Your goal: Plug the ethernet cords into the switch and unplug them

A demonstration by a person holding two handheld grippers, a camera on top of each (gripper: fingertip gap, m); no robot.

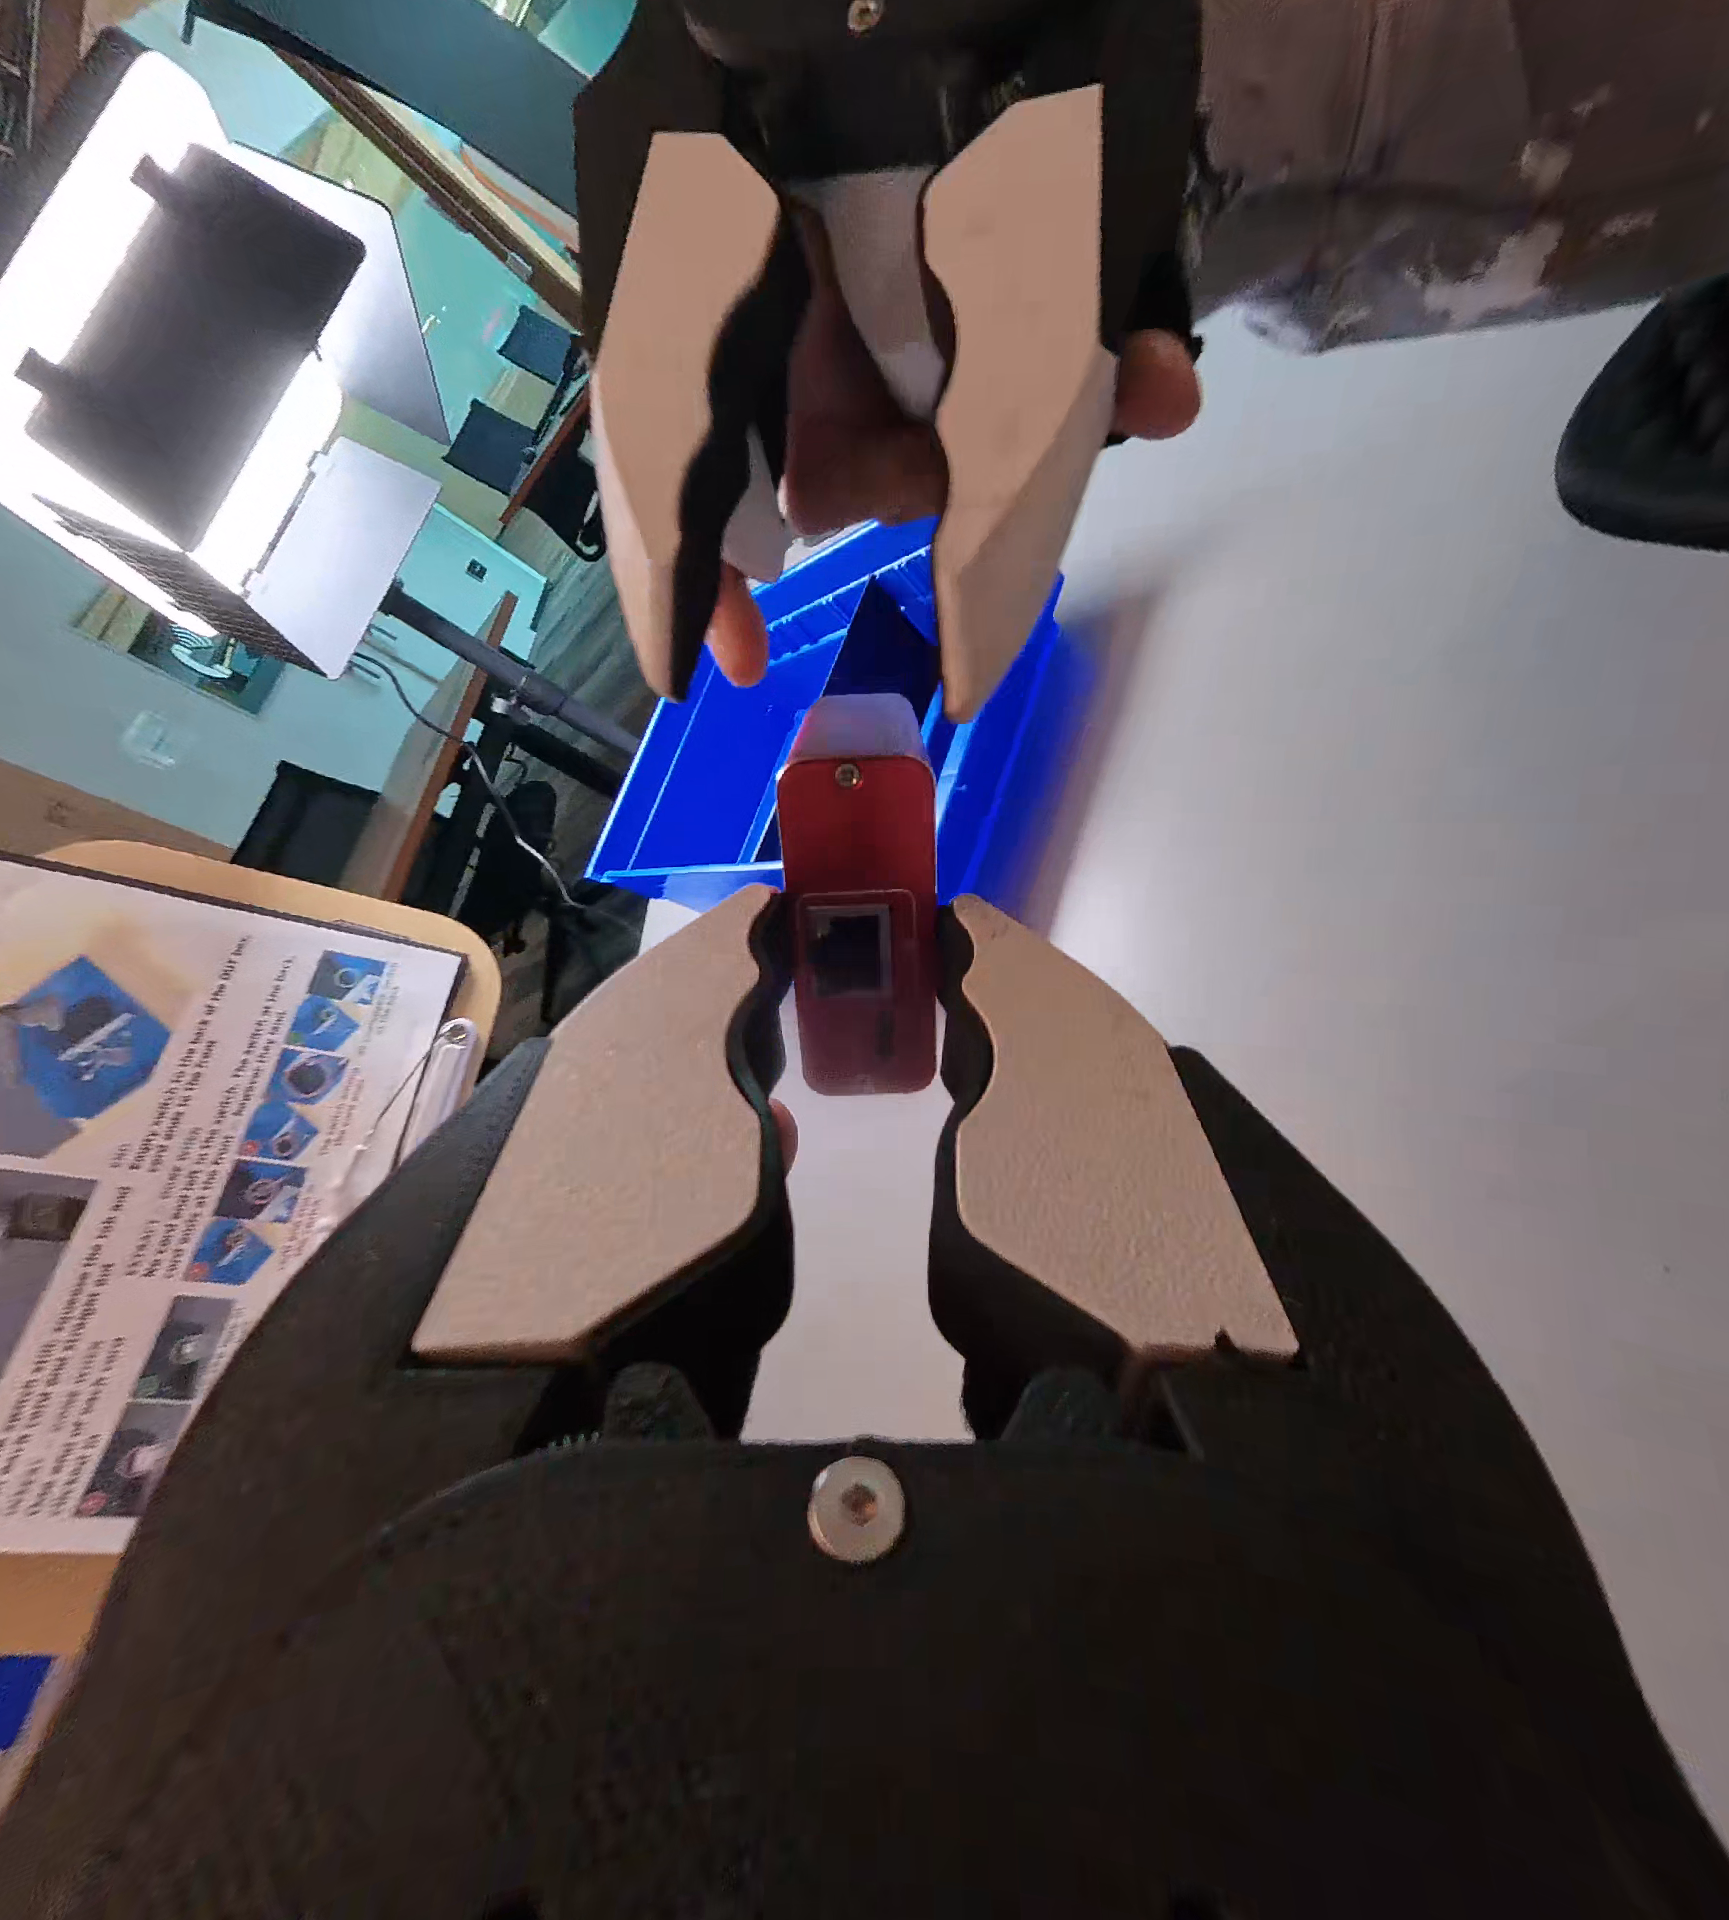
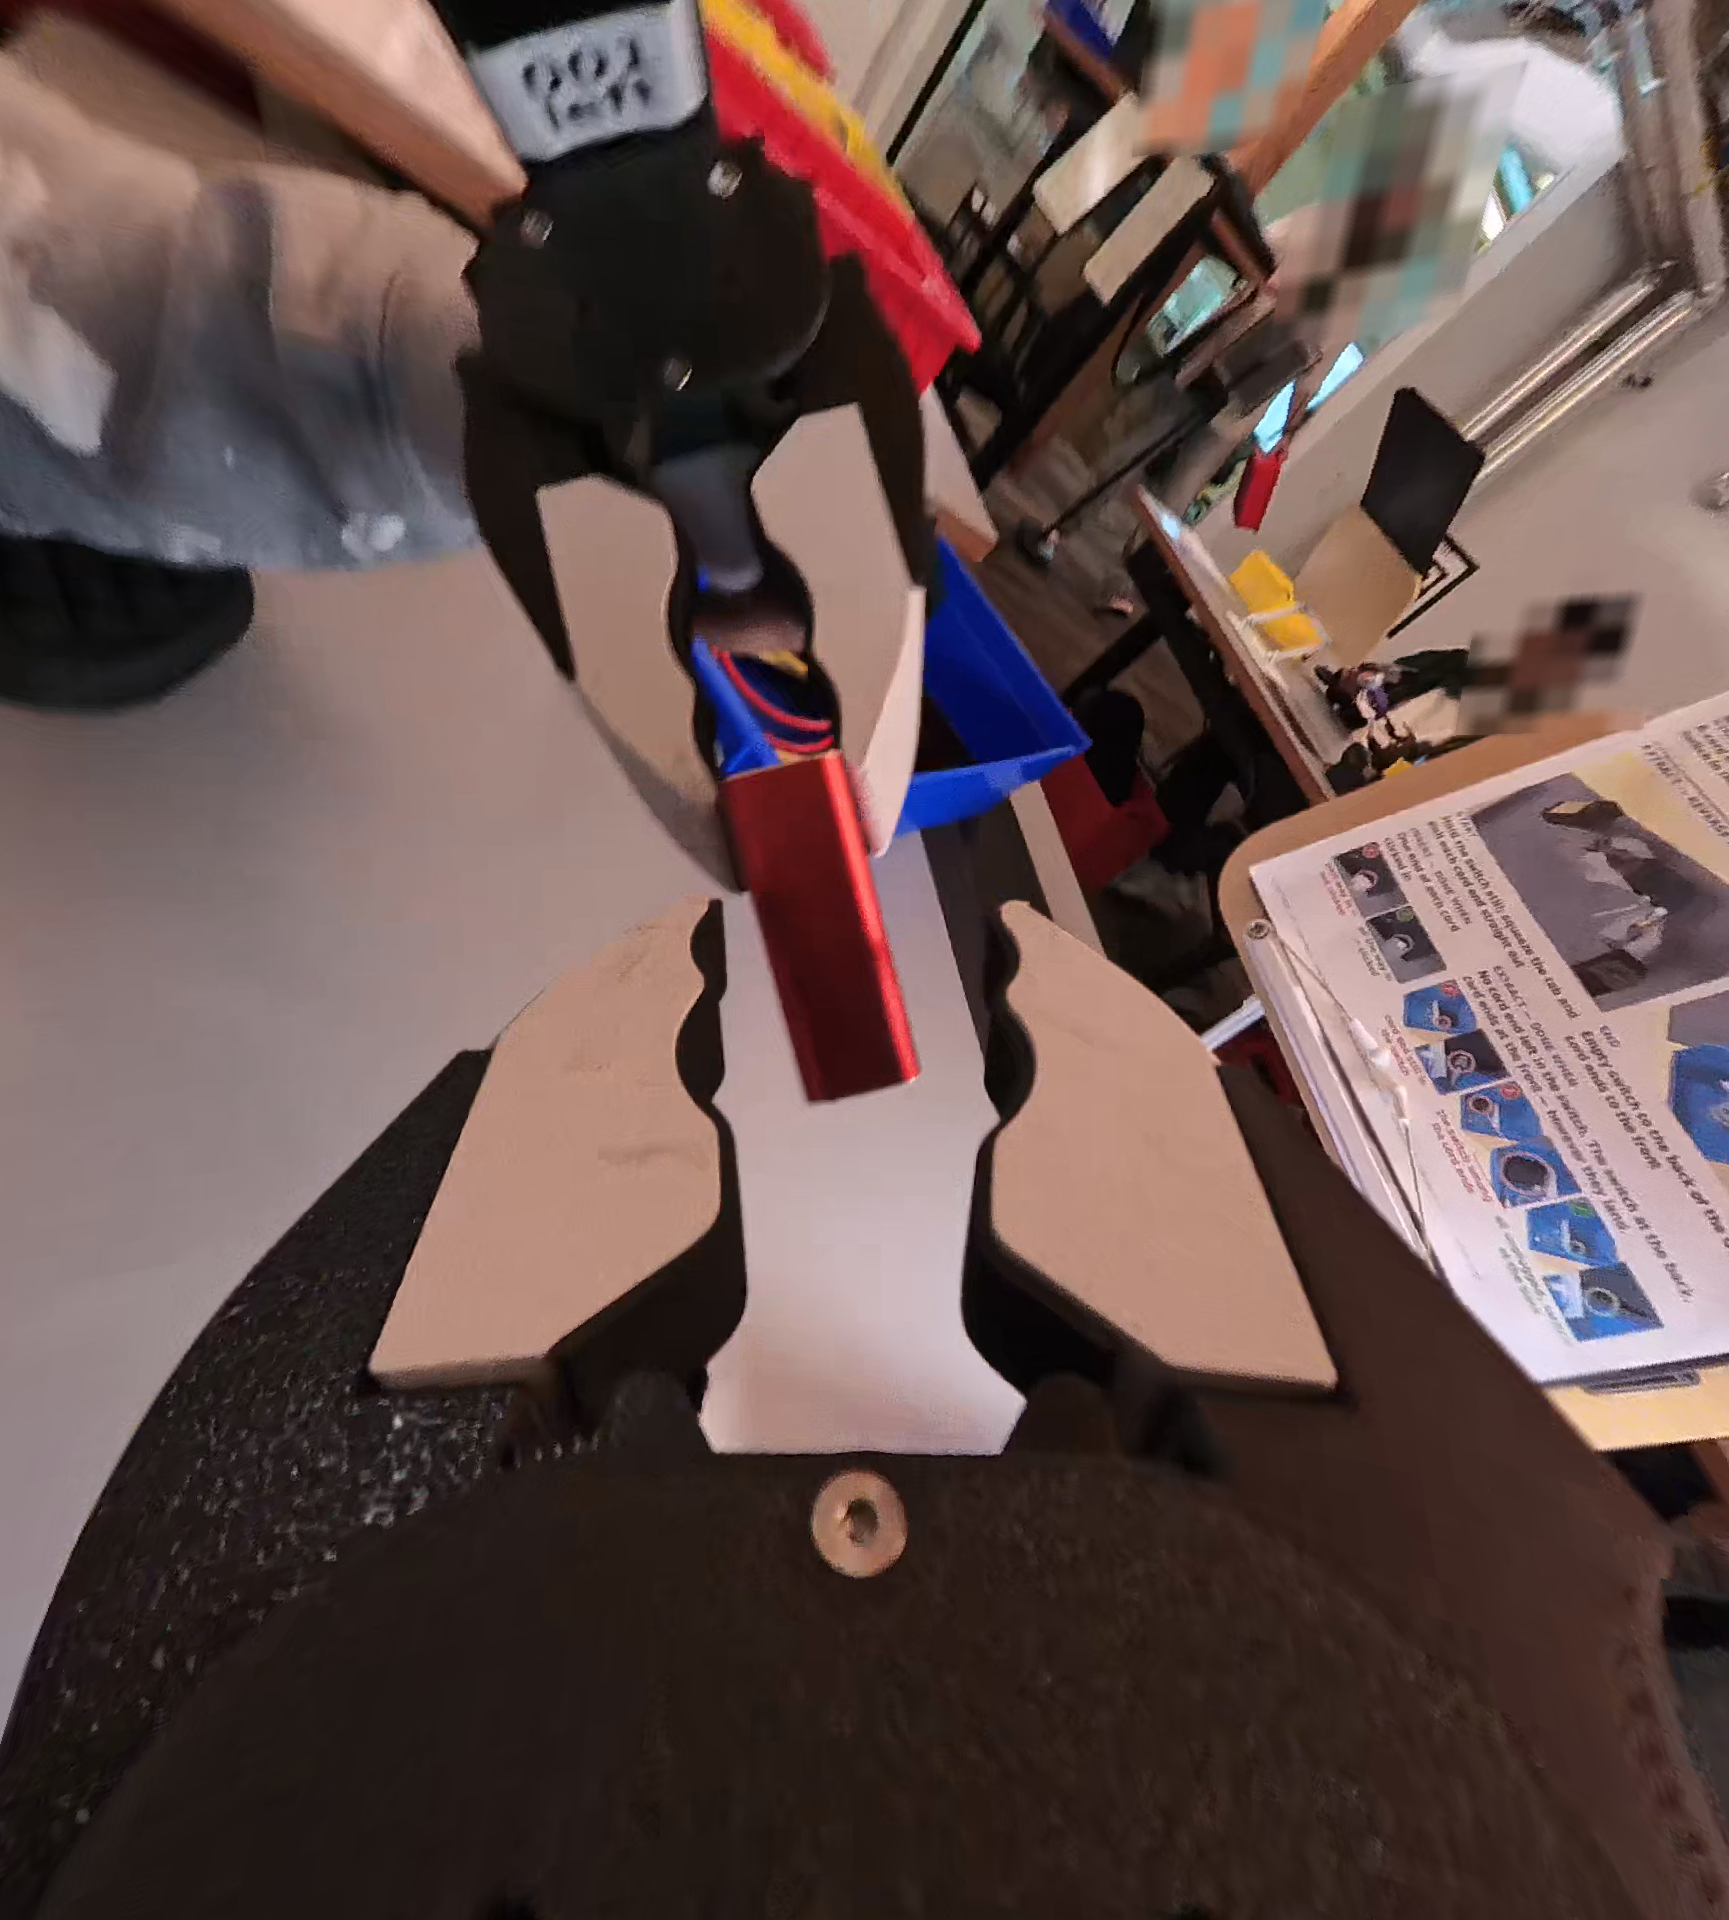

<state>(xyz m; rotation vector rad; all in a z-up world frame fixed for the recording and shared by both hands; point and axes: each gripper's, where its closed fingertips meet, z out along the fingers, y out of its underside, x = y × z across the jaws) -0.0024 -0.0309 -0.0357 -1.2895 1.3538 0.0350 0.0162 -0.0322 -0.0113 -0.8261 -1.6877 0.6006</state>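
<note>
The red metal switch is held off the white table in my left gripper, which is shut on its two sides. An empty port in its end faces the left camera. My right gripper hangs open just beyond the switch's far end. In the right wrist view the switch points at me from the left gripper, its free end between the open fingers of my right gripper without touching them. Red and yellow cords lie in the blue bin behind.
The blue bin sits on the white table behind the switch. A clipboard with a printed picture sheet lies on a tan side table, also in the right wrist view. A black chair stands by the table.
</note>
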